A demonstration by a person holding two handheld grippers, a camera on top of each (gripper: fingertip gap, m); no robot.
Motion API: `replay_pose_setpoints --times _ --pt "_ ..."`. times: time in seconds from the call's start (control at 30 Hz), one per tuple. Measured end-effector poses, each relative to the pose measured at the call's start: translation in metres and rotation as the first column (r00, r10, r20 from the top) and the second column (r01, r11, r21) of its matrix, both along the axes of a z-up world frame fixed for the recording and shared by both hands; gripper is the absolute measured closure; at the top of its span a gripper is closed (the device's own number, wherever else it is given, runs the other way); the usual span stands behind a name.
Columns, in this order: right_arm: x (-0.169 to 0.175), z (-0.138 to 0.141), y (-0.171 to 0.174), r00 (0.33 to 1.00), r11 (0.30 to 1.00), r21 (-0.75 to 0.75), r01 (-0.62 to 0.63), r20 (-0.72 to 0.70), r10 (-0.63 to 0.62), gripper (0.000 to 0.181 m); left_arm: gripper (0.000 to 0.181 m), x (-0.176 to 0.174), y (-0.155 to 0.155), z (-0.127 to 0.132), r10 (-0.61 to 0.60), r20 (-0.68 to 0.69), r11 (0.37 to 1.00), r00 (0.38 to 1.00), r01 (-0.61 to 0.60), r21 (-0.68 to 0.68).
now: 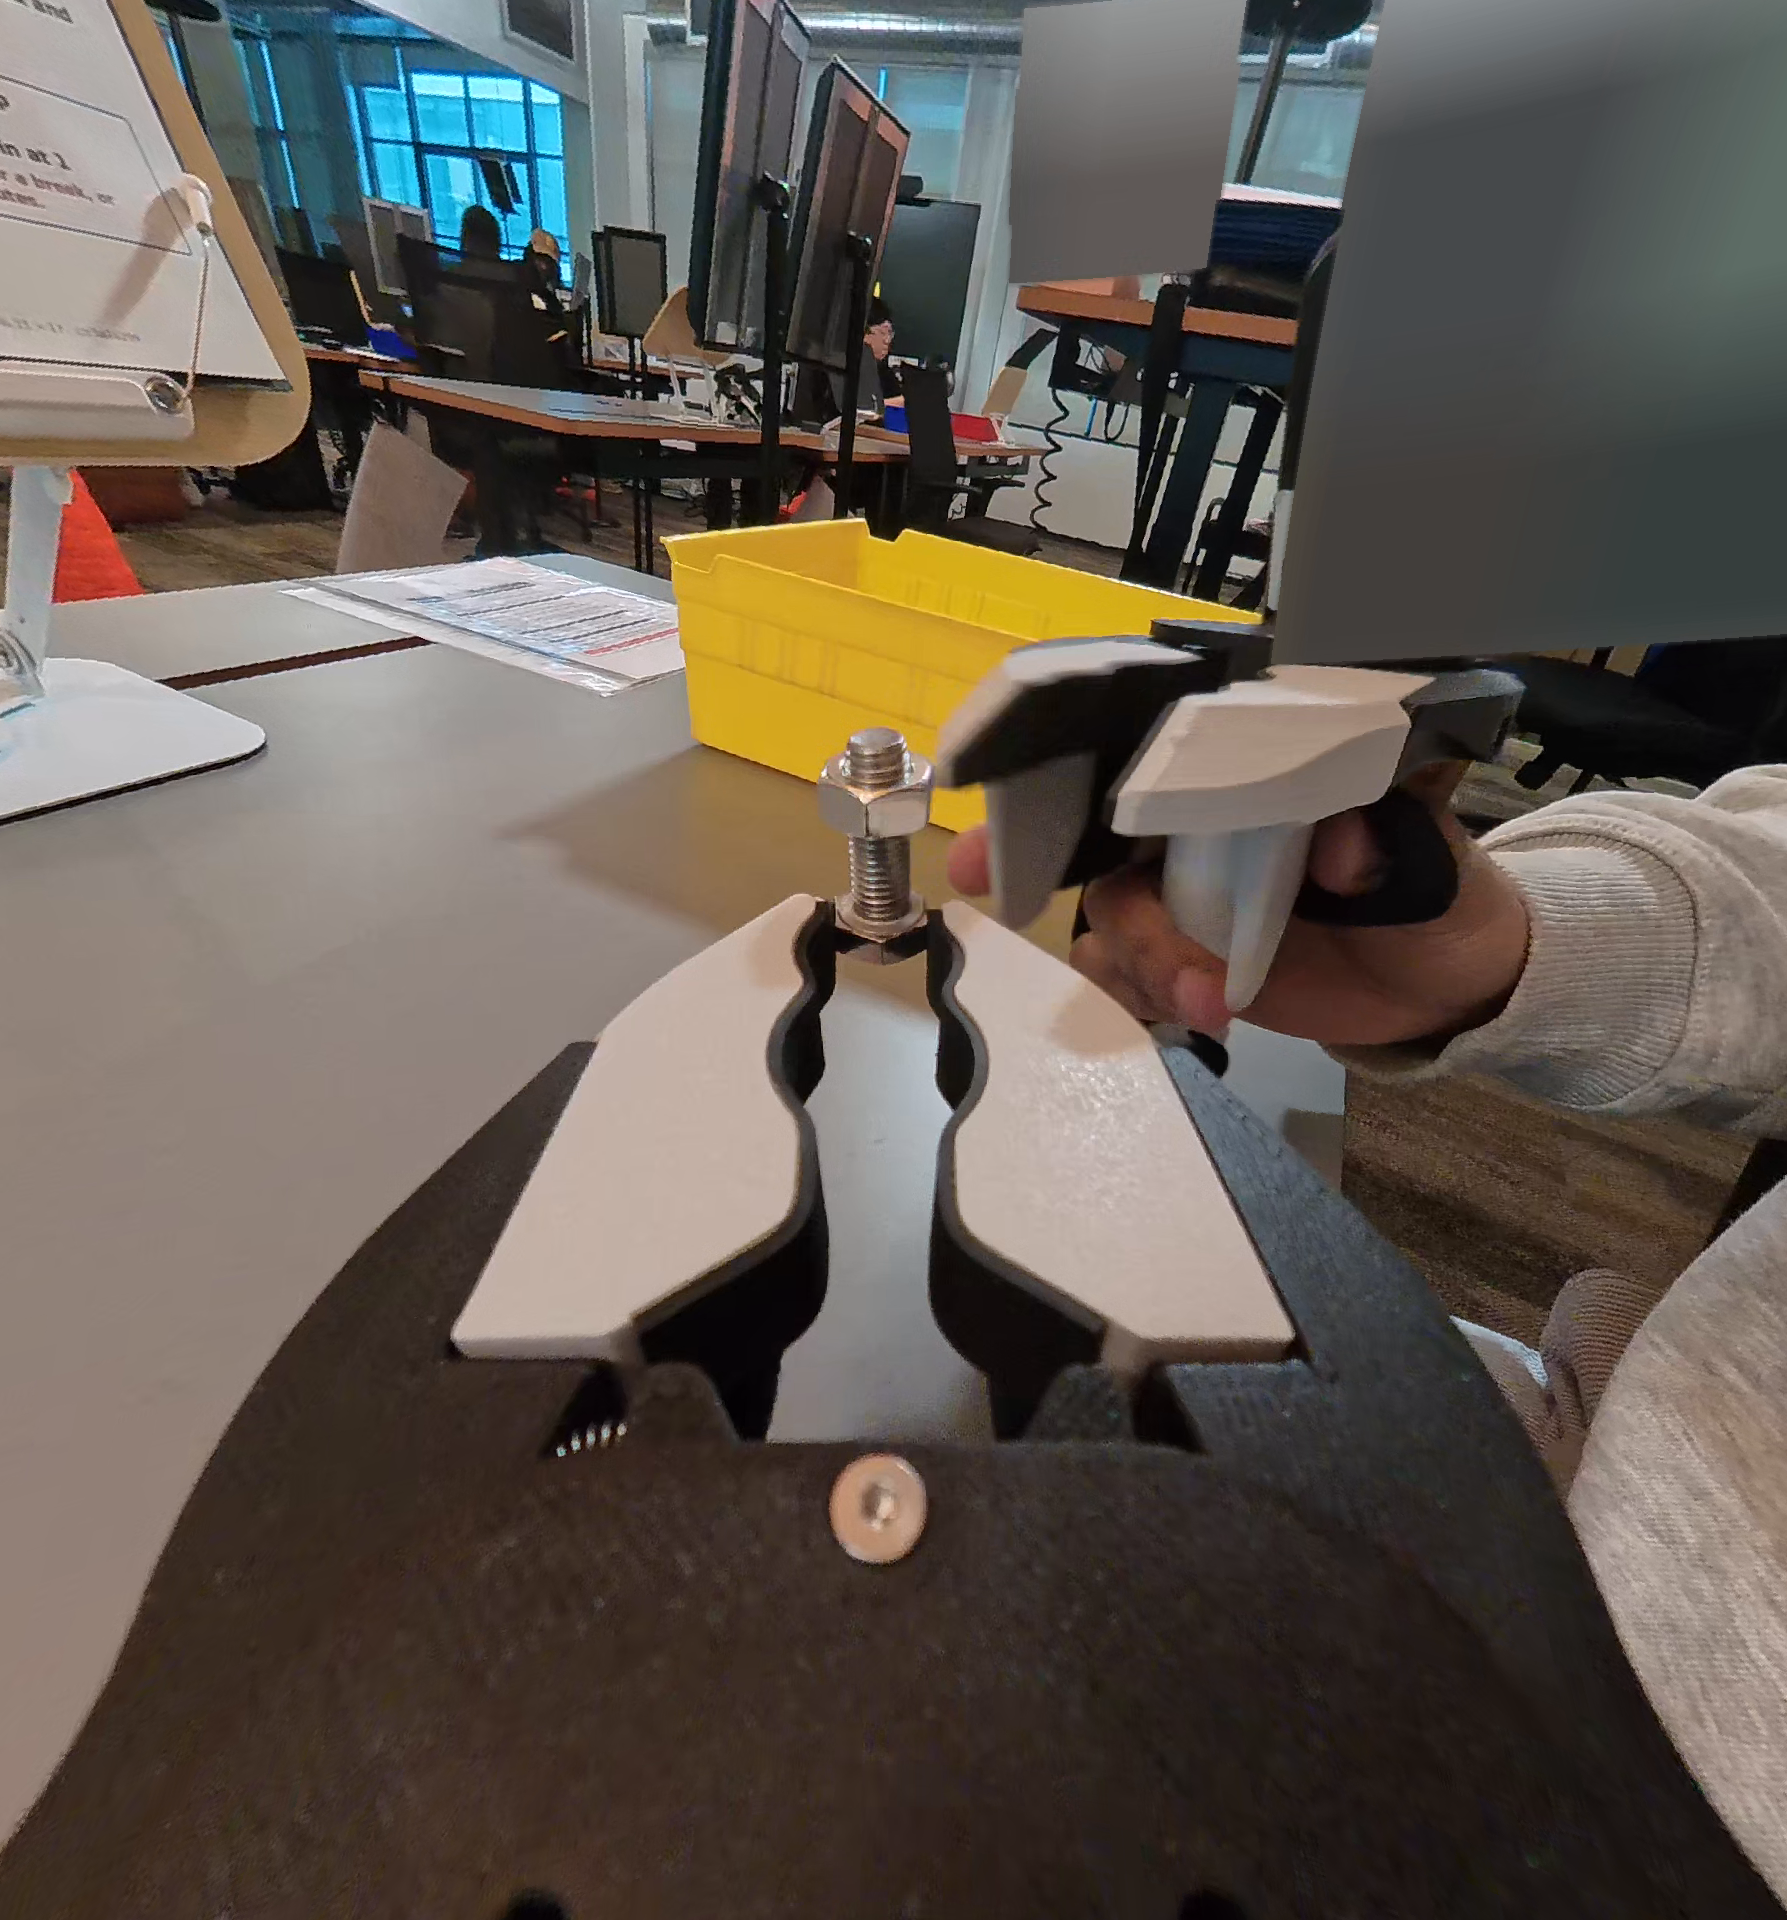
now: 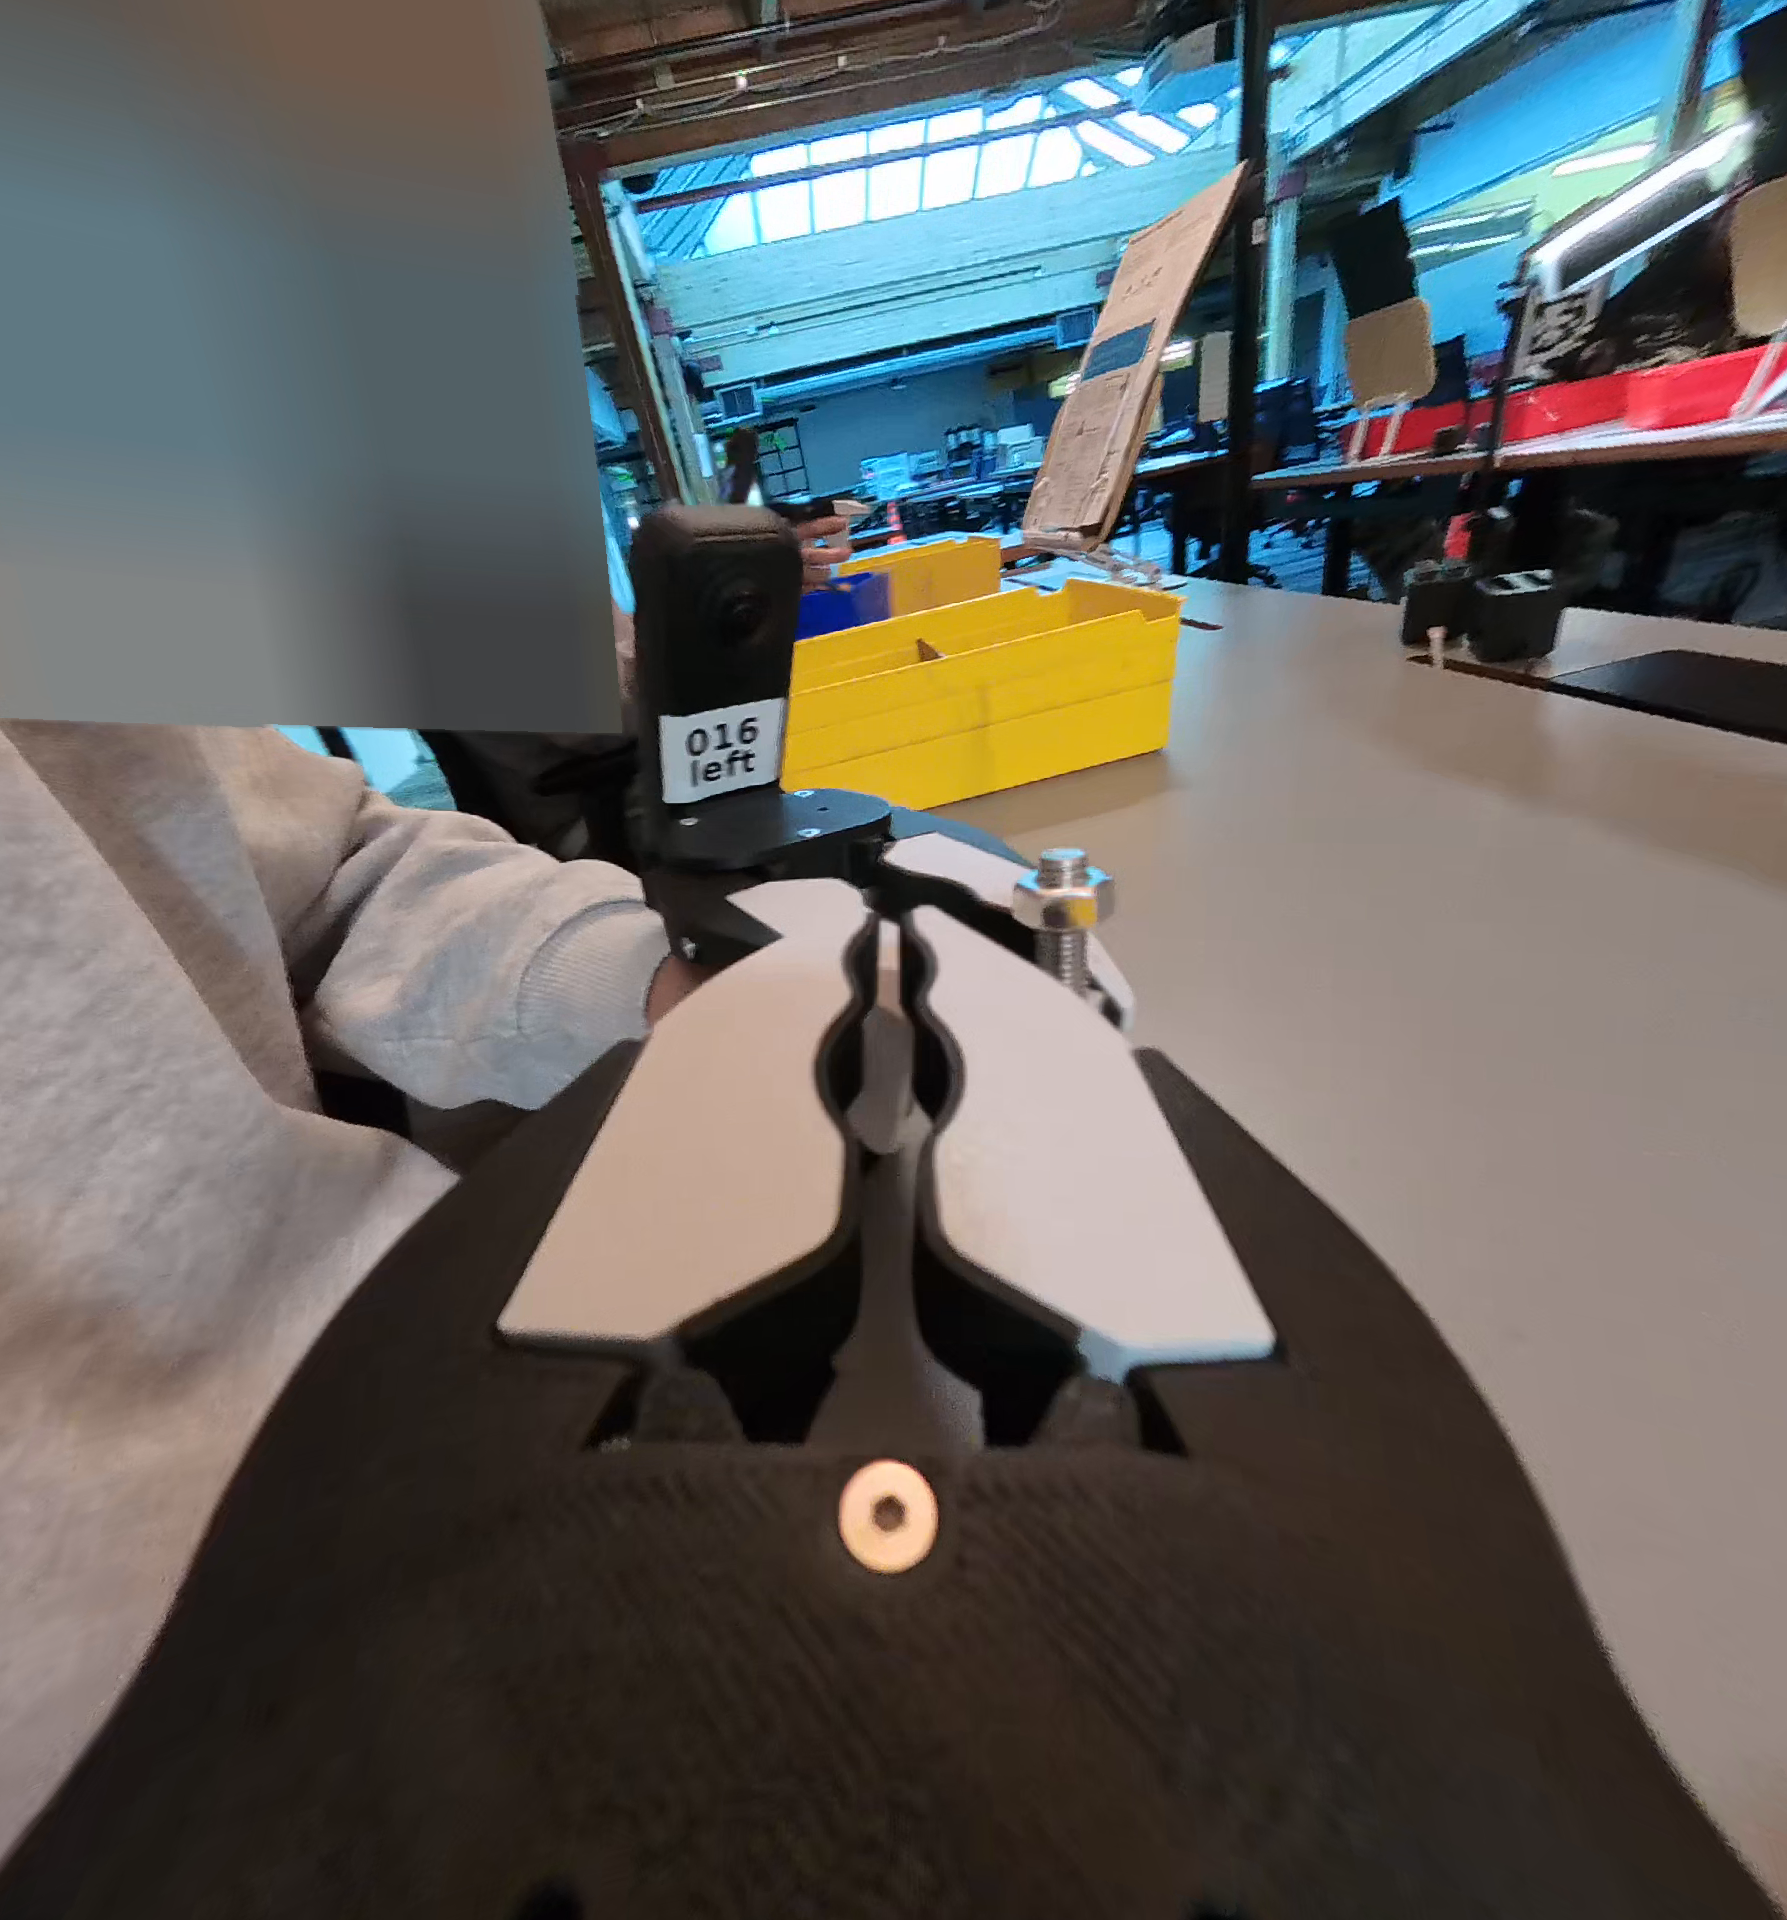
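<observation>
Left gripper (image 1: 876, 930): I'm pinching the bolt (image 1: 876, 862) by its hex head, one fingertip on each side of it. The bolt is standing upright, head down and threads up, with a nut (image 1: 876, 795) sitting near the top of the shaft and a few threads showing above it. I can't tell whether the head is touching the table (image 1: 349, 883) or hanging just clear of it.

Right gripper (image 2: 889, 930): its fingers are pressed nearly together, leaving only a thin slit, and I'm seeing nothing caught between them. In the left wrist view it's hovering just right of the bolt at about nut height, tips angled down, close to the nut but not touching it. My hand (image 1: 1315, 956) is wrapped around its grip, in a grey sleeve. In the right wrist view the bolt is showing just right of the fingertips and a bit beyond them.

Around the bolt:
- a yellow bin (image 1: 868, 644) is sitting behind it and slightly right, well apart
- a plastic-sleeved sheet (image 1: 515, 613) is lying behind it to the left
- a white stand (image 1: 89, 727) holding a printed page is standing far left of it
- other desks and monitors are filling the room beyond
</observation>
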State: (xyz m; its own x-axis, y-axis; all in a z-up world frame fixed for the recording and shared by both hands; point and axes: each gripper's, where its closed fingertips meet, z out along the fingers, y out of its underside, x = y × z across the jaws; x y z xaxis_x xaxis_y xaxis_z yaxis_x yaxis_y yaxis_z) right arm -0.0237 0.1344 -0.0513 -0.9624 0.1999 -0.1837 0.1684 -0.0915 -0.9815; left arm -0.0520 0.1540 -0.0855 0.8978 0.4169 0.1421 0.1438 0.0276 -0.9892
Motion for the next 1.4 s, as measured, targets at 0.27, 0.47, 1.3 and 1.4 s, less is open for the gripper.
replay_pose_setpoints --times 0.27,0.47,1.3,1.4 --pt "-0.013 0.001 0.002 0.992 0.995 -0.012 0.102 -0.069 -0.103 0.138 0.164 0.000 0.000 -0.001 0.001 -0.001 1.000 1.000 -0.001 -0.004" --pt "-0.010 0.002 0.006 0.996 0.997 -0.005 0.079 -0.045 -0.079 0.169 0.164 0.001 0.001 -0.001 -0.004 -0.001 1.000 1.000 0.004 -0.007" --pt "-0.020 -0.012 0.007 0.993 0.992 0.048 0.120 -0.014 -0.120 0.172 0.165 0.012 0.005 0.005 -0.060 -0.020 0.998 0.998 0.060 0.030" --pt "-0.020 -0.012 0.007 0.993 0.992 0.048 0.120 -0.021 -0.119 0.172 0.164 0.012 0.004 0.005 -0.057 -0.022 0.998 0.998 0.058 0.031"
